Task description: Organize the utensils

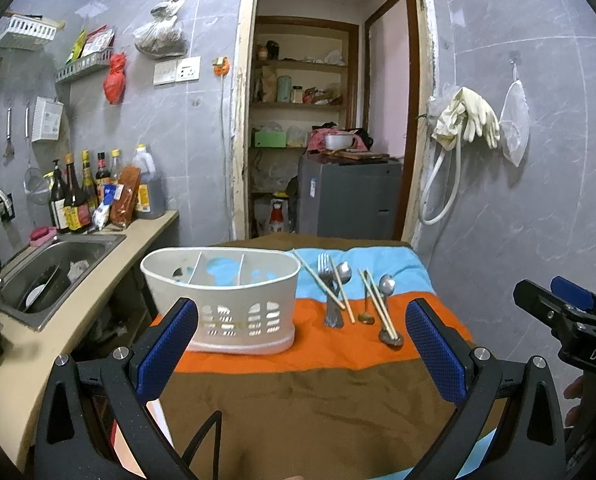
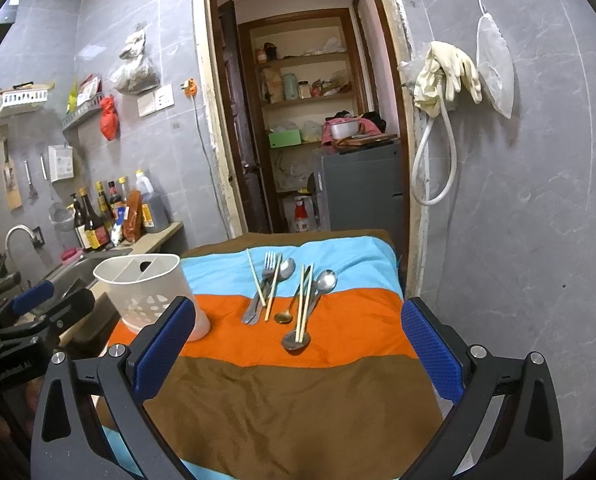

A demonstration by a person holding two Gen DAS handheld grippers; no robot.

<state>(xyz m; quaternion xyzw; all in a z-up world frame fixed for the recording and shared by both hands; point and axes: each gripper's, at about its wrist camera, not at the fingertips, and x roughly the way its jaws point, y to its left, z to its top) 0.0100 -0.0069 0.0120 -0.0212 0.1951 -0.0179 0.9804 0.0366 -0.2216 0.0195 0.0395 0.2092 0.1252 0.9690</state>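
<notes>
Both the left tongs (image 1: 301, 344) and the right tongs (image 2: 298, 344) hang wide open and empty over the striped orange, blue and brown cloth (image 2: 337, 332) covering the desk. The white perforated plastic caddy (image 1: 222, 300), divided into three compartments, holds nothing. Just right of the caddy lie overlapping pale wooden chopsticks (image 2: 305, 300), a steel fork (image 2: 268, 272) and steel spoons (image 2: 323, 282). Because chopsticks rest across the spoons, lifting one piece would likely drag or scatter its neighbours; the light caddy could tip if nudged.
</notes>
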